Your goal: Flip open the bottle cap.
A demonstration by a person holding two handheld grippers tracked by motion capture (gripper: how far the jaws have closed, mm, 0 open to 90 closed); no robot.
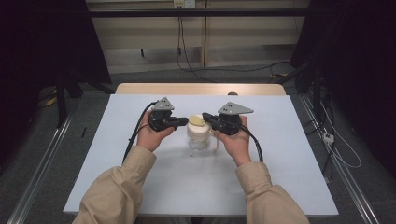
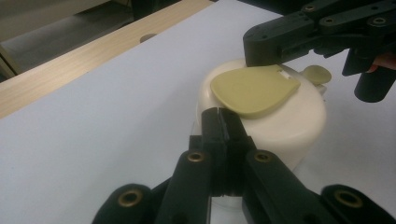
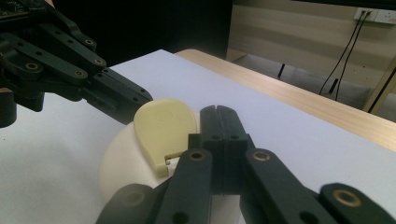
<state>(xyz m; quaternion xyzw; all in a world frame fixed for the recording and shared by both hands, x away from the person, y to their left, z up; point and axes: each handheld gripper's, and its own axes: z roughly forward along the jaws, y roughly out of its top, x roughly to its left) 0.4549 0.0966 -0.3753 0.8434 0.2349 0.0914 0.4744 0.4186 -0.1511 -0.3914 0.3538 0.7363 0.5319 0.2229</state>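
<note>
Two grippers met over a cream lidded container point(image 1: 198, 132) at the middle of a white table point(image 1: 280, 158).

The rounded container carried an olive-yellow, teardrop-shaped flap point(image 2: 254, 89) on its lid. The left gripper point(image 2: 223, 114) had its jaws pressed together at the lid's edge; the right gripper point(image 3: 220, 114), jaws likewise closed, rested at the opposite edge by the flap's hinge. A pale wooden strip point(image 1: 201, 88) edged the far side of the table, with grey floor, cables point(image 1: 224, 69) and dark curtains beyond.
</note>
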